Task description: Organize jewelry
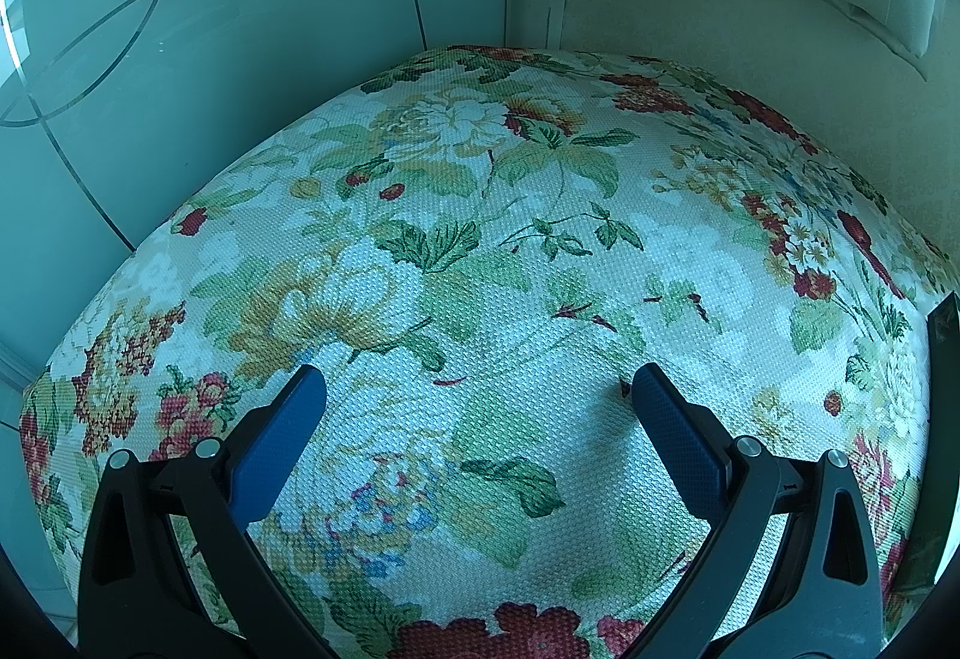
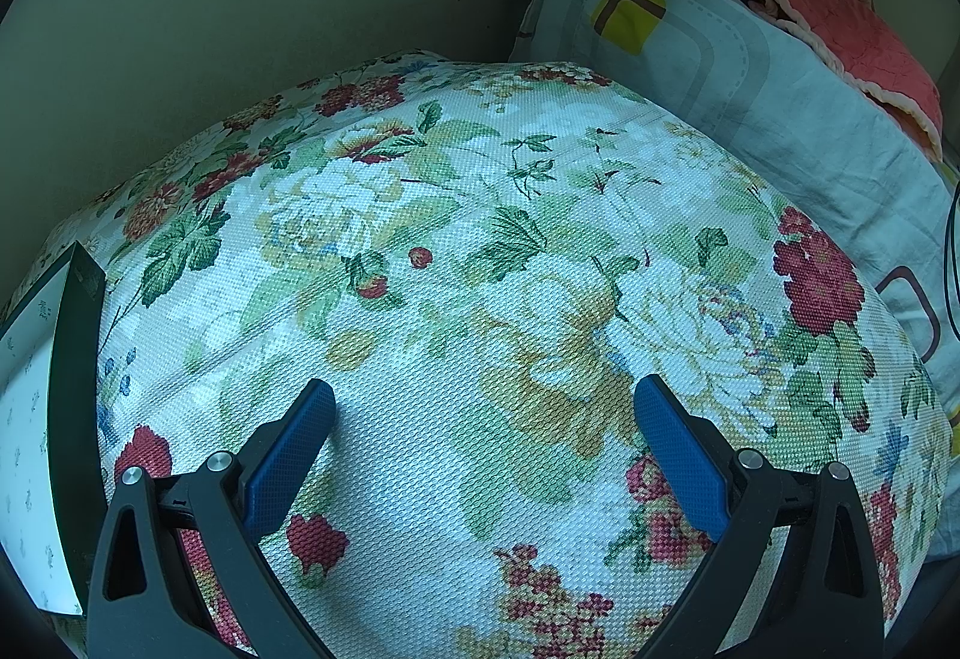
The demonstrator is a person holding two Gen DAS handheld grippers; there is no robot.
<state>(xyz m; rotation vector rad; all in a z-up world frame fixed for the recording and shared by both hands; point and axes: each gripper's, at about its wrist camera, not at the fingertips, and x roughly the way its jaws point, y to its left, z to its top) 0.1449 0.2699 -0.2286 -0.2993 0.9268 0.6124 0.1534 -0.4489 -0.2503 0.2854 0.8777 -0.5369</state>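
Your left gripper [image 1: 474,389] and right gripper [image 2: 483,401] both hover spread wide and empty over the floral cloth [image 2: 480,251]. No jewelry in sight; only a box [image 2: 36,419] at the edge. Reach blind and you'll likely snag fabric.

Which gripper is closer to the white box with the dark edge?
Right. The box lies just left of the right gripper, while the left gripper sees only its dark edge at far right.
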